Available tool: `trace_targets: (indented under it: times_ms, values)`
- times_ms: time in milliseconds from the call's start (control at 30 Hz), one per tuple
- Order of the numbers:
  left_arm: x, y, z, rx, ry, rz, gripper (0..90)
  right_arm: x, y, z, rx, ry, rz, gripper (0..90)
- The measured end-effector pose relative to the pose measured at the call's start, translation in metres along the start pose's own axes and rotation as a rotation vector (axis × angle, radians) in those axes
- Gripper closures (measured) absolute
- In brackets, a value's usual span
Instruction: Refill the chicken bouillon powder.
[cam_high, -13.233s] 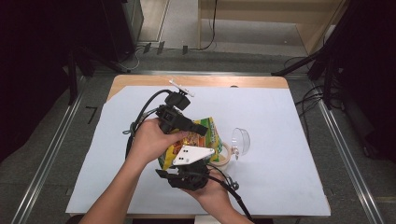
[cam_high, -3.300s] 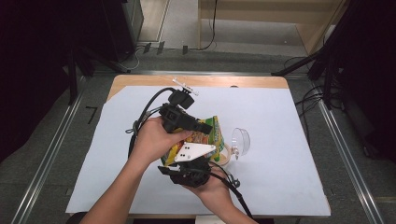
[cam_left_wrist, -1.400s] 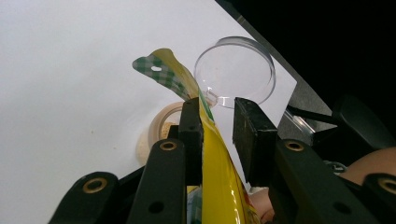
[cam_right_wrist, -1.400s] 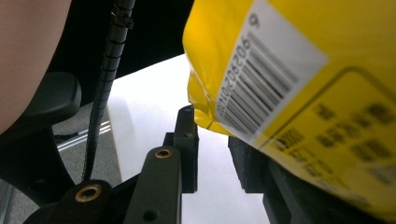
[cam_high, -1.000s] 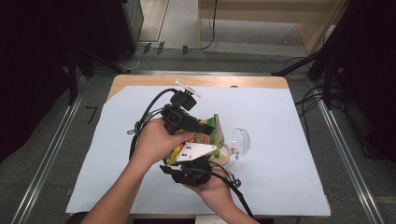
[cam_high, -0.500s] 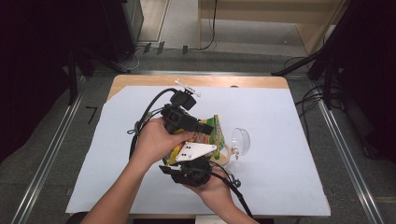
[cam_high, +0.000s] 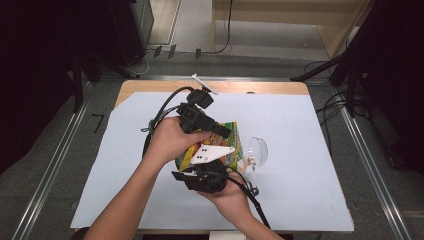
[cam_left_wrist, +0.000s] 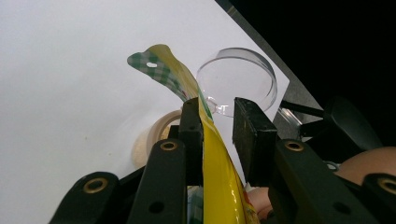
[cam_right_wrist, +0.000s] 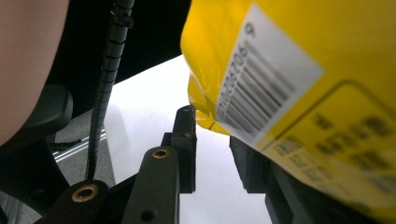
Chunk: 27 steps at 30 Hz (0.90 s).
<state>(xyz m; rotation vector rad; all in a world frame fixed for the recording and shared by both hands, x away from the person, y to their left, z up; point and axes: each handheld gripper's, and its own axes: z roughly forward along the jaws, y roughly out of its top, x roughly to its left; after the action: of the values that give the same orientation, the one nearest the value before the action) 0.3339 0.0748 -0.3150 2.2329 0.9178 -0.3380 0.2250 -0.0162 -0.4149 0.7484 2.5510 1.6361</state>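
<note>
The left tongs (cam_left_wrist: 212, 116) are standing apart around the yellow crinkly snack bag's (cam_left_wrist: 219, 177) top edge above the clear plastic bowl (cam_left_wrist: 238, 79), likely for pouring, while the right tongs (cam_right_wrist: 212, 140), also apart, are steadying its base.

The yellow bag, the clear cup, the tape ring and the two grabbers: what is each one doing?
yellow bag: lifted off the table, between both grippers.
clear cup: lying on its side, empty.
tape ring: flat on the table.
left gripper: open, bag edge between its jaws.
right gripper: open, beside the bag.

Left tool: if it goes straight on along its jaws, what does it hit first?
Probably the clear cup, which sits just past the jaw tips of the left tool. The yellow bag already lies between the jaws. Depth to the cup is unclear.
</note>
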Motion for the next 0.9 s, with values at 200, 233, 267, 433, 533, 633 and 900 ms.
trace_targets:
  times_ms: [200, 233, 267, 433, 533, 633, 900]
  values:
    - [0.0, -0.006, 0.001, -0.004, 0.005, 0.001, 74.3, 0.002, -0.003, 0.003, 0.008, 0.005, 0.004, 72.8]
    - [0.0, -0.007, 0.0, -0.007, 0.004, 0.003, 74.4, 0.003, -0.004, 0.003, 0.009, 0.006, 0.003, 72.7]
    - [-0.001, -0.008, 0.0, -0.01, 0.006, 0.004, 74.3, 0.003, -0.004, 0.004, 0.009, 0.005, -0.003, 72.7]
    - [-0.002, -0.01, 0.0, -0.018, 0.009, 0.016, 73.8, 0.004, -0.004, 0.004, 0.015, 0.003, -0.017, 72.6]
    - [-0.001, -0.01, 0.001, -0.025, 0.013, 0.012, 73.8, 0.003, -0.005, 0.004, 0.016, 0.004, -0.014, 72.1]
    - [-0.002, -0.011, 0.0, -0.023, 0.014, 0.017, 74.6, 0.004, -0.005, 0.004, 0.017, 0.003, -0.016, 72.2]
    - [-0.005, -0.012, -0.001, -0.033, 0.014, 0.021, 75.0, 0.006, -0.005, 0.003, 0.009, -0.006, -0.027, 73.1]
